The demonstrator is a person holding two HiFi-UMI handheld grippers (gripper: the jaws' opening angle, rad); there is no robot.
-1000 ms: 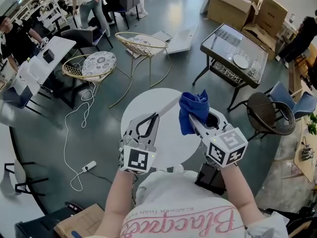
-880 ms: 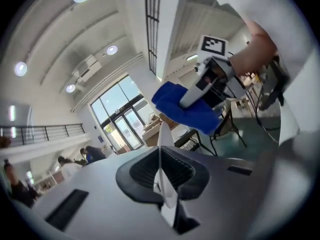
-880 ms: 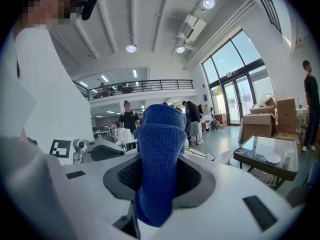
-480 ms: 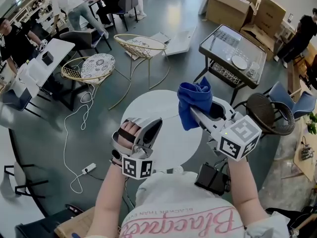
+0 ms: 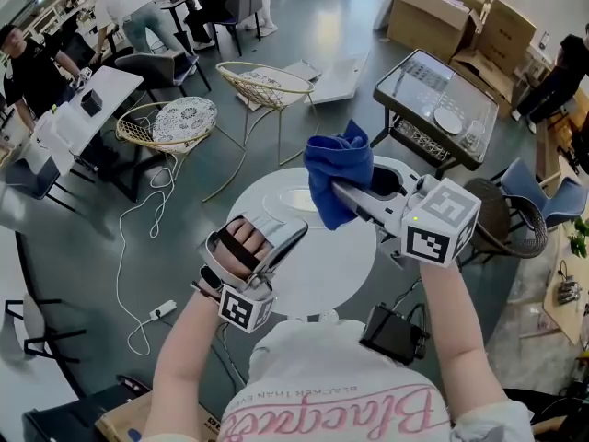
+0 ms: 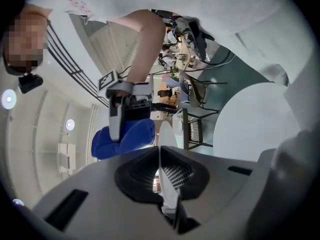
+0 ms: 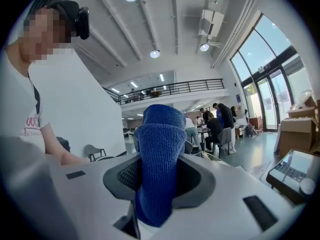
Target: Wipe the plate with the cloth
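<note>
- Left gripper [image 5: 287, 231], sitting lower left of centre in the head view, is pinching the white plate [image 6: 165, 134]; the plate is showing edge-on between the jaws as a thin pale blade.
- Right gripper [image 5: 342, 191], right of centre, is clamping the blue cloth [image 5: 337, 175], whose knitted folds are bunching above the jaws.
- Both grippers are hovering over the round white table [image 5: 322, 265]. The cloth is hanging near the plate; whether they are touching cannot be told.
</note>
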